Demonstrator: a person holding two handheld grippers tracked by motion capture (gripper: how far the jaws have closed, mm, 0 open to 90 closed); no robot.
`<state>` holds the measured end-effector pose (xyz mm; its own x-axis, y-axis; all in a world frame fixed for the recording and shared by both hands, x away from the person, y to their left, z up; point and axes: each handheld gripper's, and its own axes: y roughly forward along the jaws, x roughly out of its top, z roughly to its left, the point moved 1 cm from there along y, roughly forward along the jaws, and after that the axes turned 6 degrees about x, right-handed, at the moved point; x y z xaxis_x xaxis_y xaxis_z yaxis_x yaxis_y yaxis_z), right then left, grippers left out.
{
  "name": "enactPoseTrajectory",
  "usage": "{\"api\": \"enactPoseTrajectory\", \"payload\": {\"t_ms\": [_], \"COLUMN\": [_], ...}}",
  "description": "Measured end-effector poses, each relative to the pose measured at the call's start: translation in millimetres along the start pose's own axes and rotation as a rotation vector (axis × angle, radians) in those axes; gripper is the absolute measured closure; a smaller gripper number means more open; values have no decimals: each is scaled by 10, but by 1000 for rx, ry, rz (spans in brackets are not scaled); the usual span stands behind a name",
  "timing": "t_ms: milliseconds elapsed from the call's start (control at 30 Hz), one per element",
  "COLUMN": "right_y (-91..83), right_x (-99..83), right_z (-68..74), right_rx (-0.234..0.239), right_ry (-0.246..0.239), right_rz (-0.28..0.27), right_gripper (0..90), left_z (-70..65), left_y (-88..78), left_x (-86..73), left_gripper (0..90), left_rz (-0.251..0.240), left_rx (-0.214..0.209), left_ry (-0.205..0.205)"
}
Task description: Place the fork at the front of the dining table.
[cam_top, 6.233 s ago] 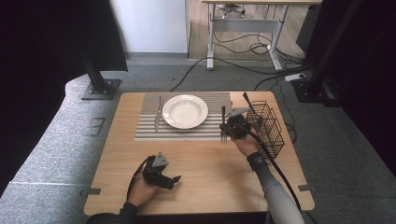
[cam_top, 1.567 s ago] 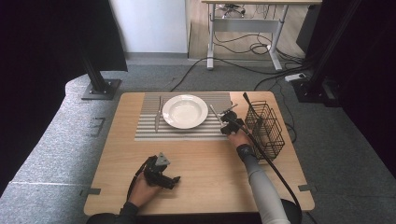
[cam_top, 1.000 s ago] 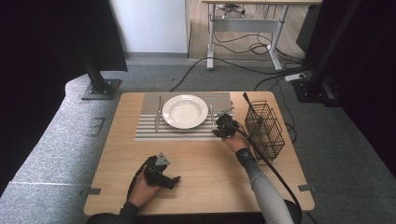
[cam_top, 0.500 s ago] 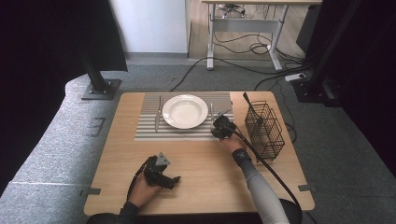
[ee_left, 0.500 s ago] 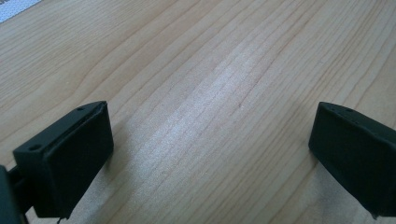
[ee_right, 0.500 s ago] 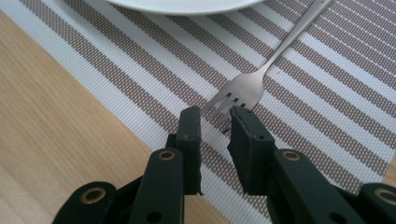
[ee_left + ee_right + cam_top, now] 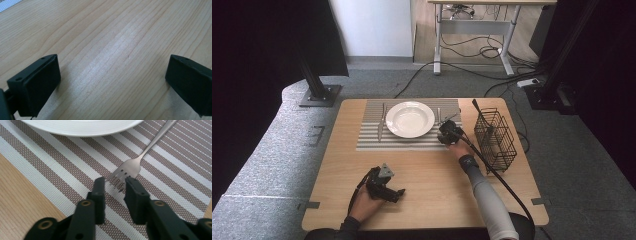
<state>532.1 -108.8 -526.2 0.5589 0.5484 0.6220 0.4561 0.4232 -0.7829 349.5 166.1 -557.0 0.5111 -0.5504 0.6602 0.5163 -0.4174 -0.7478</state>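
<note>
A silver fork [image 7: 130,167] lies flat on the striped placemat [image 7: 175,170], right of the white plate [image 7: 410,119]. My right gripper [image 7: 115,182] sits low over the mat with the fork's tines between its jaw tips. Its jaws have just been opening, a gap shows on both sides, and the pads do not press the fork. In the high view the right gripper [image 7: 445,134] is at the mat's right edge beside the fork [image 7: 438,116]. My left gripper [image 7: 112,75] rests near the table's front edge, jaws wide open over bare wood, as the high view's left gripper [image 7: 396,193] also shows.
A knife [image 7: 381,122] lies on the mat left of the plate. A black wire basket [image 7: 494,140] stands at the table's right side, close to my right forearm. The right gripper's cable trails past the basket. The wooden table [image 7: 437,175] spreads between the two hands.
My right gripper has shifted left from beside the wire basket to the mat's right edge and come down lower. The left hand has stayed where it was.
</note>
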Motion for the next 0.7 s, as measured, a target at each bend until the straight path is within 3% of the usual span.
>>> {"api": "enactPoseTrajectory", "payload": {"t_ms": [233,367,700], "right_y": [-143,-272,-638], "right_x": [26,30,-104], "right_z": [88,156,316], "right_rx": [-1,50,75], "right_ry": [-36,-27,-53], "right_rz": [-30,-52,-115], "right_gripper": [435,307,135], "left_z": [2,0,0], "left_y": [-1,0,0], "left_x": [0,0,-1], "left_gripper": [0,0,0], "left_rz": [1,0,-1], "left_rx": [0,0,0], "left_ry": [2,1,0]}}
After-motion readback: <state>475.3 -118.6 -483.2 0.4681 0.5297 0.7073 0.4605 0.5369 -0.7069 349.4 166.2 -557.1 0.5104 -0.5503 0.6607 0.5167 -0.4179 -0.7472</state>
